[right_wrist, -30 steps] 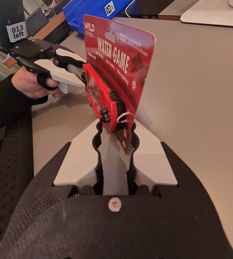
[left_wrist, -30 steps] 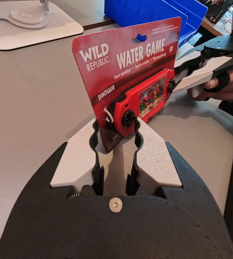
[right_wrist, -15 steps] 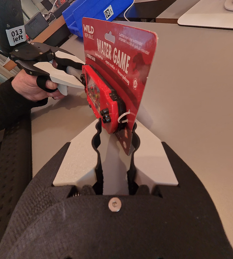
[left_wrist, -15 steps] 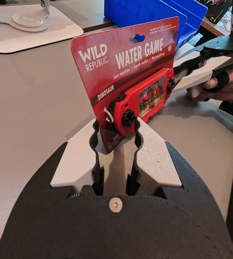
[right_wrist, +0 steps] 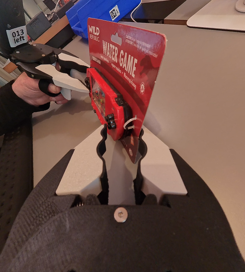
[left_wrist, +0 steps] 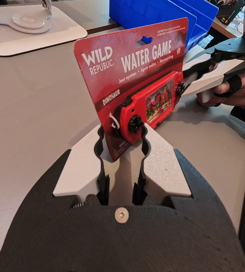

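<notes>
The left tool (left_wrist: 122, 125) is clamped on the near end of a red toy game on its card (left_wrist: 133, 82), one finger behind the card and the other on the toy's front by its black knob. The right tool (right_wrist: 122, 129) grips the opposite end the same way. Between them the card stands upright and tilted, lifted off the grey desk (left_wrist: 30, 103); in the left wrist view its lower corner hangs just above the surface. The card carries white printed wording and a hang slot at the top.

Each view shows the other tool farther off with a hand (right_wrist: 35, 91) around its handle and a small white label on its post. Behind the card stand blue bins (left_wrist: 155, 13), one with a square code sticker, close to the card's top edge in the left view. A white pad (left_wrist: 30, 36) with a pale stand on it lies at the far left, well apart. The desk to the left of the card is open; a dark textured surface (right_wrist: 13, 154) borders the near desk edge.
</notes>
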The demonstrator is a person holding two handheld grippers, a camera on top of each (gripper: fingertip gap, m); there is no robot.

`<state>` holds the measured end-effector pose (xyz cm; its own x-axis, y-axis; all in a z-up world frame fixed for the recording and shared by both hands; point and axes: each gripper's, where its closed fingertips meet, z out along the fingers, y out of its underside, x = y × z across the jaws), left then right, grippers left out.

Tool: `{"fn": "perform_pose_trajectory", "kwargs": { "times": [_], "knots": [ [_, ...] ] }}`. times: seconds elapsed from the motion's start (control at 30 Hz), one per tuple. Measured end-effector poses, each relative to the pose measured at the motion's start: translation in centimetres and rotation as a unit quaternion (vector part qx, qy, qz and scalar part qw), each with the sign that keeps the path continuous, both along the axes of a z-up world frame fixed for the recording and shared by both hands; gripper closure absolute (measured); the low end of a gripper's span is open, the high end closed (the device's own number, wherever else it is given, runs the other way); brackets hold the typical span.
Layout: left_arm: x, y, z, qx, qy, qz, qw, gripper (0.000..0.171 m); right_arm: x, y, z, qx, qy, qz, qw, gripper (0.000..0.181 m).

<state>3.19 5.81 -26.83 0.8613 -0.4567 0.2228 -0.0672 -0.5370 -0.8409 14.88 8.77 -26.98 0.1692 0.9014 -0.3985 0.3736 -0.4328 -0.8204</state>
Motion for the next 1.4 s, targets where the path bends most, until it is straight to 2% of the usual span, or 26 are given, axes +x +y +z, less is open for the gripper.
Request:
{"fn": "perform_pose_trajectory", "kwargs": {
  "times": [0.33,0.63,0.87,1.13,1.4],
  "knots": [
    [0.0,-0.1,0.3,0.007,0.007,0.000,1.000,0.123,0.0,0.0,0.0,0.004,-0.002,-0.001,1.000,0.143],
    [-0.7,-0.1,1.8,0.035,0.072,0.003,0.997,0.123,-0.8,0.1,0.2,0.014,0.006,-0.013,1.000,0.145],
    [-1.8,0.7,0.7,0.038,0.066,-0.001,0.997,0.125,-1.5,0.2,0.2,0.049,-0.014,-0.027,0.998,0.146],
    [-1.7,1.7,0.6,0.056,0.068,-0.005,0.996,0.132,-1.5,0.9,0.2,0.056,-0.025,-0.038,0.997,0.145],
    [-1.4,1.6,0.3,0.036,0.034,-0.044,0.998,0.123,-1.2,1.8,0.3,0.030,-0.036,0.007,0.999,0.145]
  ]
}}
